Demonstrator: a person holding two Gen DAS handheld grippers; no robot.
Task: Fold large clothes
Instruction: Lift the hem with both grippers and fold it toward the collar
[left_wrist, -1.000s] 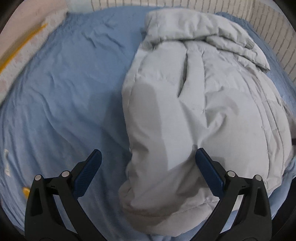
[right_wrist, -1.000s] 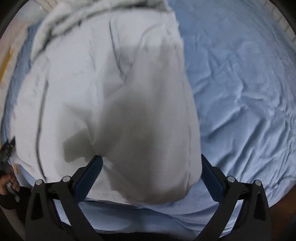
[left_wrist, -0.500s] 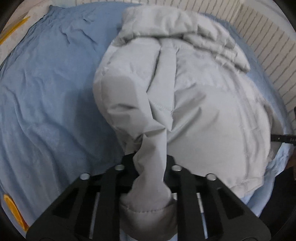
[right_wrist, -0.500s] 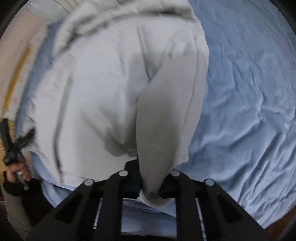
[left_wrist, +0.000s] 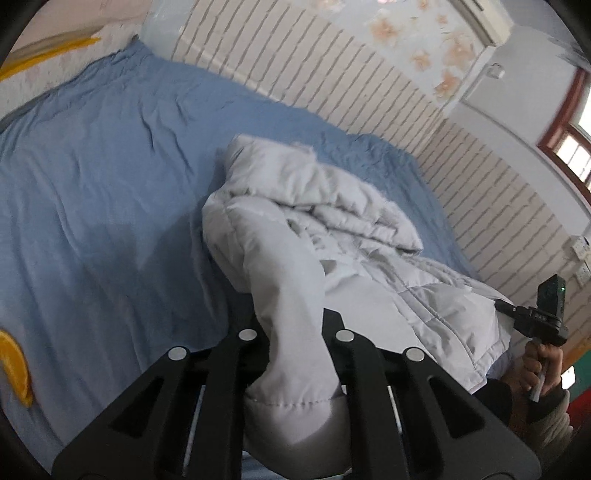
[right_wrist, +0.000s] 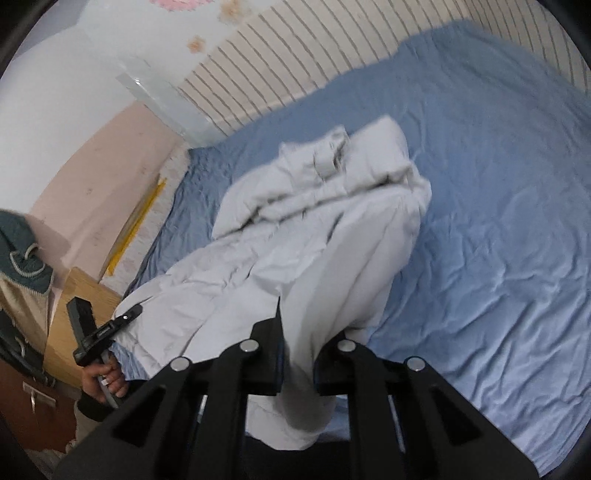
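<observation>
A pale grey padded jacket (left_wrist: 332, 236) lies on the blue bed sheet (left_wrist: 92, 177), its hood end toward the brick wall. My left gripper (left_wrist: 293, 332) is shut on the jacket's near hem and holds that corner lifted off the bed. My right gripper (right_wrist: 297, 354) is shut on the other near corner of the jacket (right_wrist: 314, 229) and also holds it raised. The near half of the jacket hangs up from the bed toward both grippers; the far half rests bunched on the sheet.
The blue sheet (right_wrist: 498, 221) spreads wide to the right in the right wrist view. A white brick-pattern wall (left_wrist: 369, 81) runs behind the bed. A wooden cabinet (right_wrist: 74, 317) stands at the bed's left. Each view shows the other hand-held gripper (left_wrist: 539, 317) beside the jacket.
Both grippers went from open to shut on the jacket's near edge, then lifted it up and back. The views now tilt upward and show the walls.
</observation>
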